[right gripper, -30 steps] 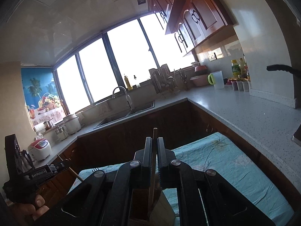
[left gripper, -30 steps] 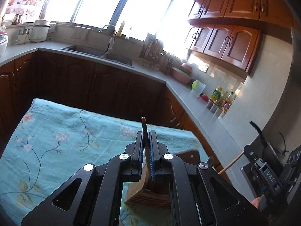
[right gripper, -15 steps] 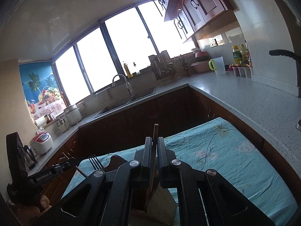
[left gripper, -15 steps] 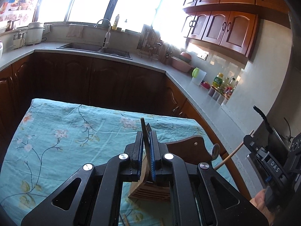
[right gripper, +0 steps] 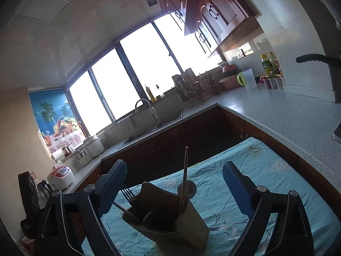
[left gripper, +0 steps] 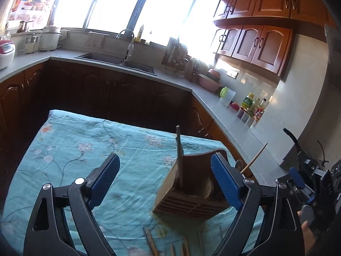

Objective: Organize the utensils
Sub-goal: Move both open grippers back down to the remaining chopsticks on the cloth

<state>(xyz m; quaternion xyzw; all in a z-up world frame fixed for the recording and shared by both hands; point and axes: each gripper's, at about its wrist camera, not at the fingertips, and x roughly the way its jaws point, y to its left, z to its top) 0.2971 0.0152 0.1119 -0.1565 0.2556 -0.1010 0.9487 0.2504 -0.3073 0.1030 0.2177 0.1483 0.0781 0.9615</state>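
A wooden utensil holder (left gripper: 192, 189) stands on the floral teal tablecloth (left gripper: 70, 149); it also shows in the right wrist view (right gripper: 168, 219). A dark fork handle (left gripper: 179, 160) stands upright in it, with a spoon (left gripper: 239, 164) and a wooden chopstick (left gripper: 253, 159) at its right side. In the right wrist view a chopstick (right gripper: 185, 175), a spoon (right gripper: 187, 188) and a fork (right gripper: 127, 193) stick out of it. My left gripper (left gripper: 165, 181) is open and empty above the holder. My right gripper (right gripper: 173, 188) is open and empty above it too.
Several loose chopsticks (left gripper: 168, 245) lie on the cloth near the front edge. Grey counters (right gripper: 277, 111) with a sink (left gripper: 117, 60), bottles (left gripper: 248, 103) and a rice cooker (right gripper: 60, 176) wrap around the table. Dark wood cabinets (left gripper: 255, 42) hang above.
Both grippers were shut, left on the fork handle and right on a chopstick; both have opened and let go, leaving the utensils standing in the holder.
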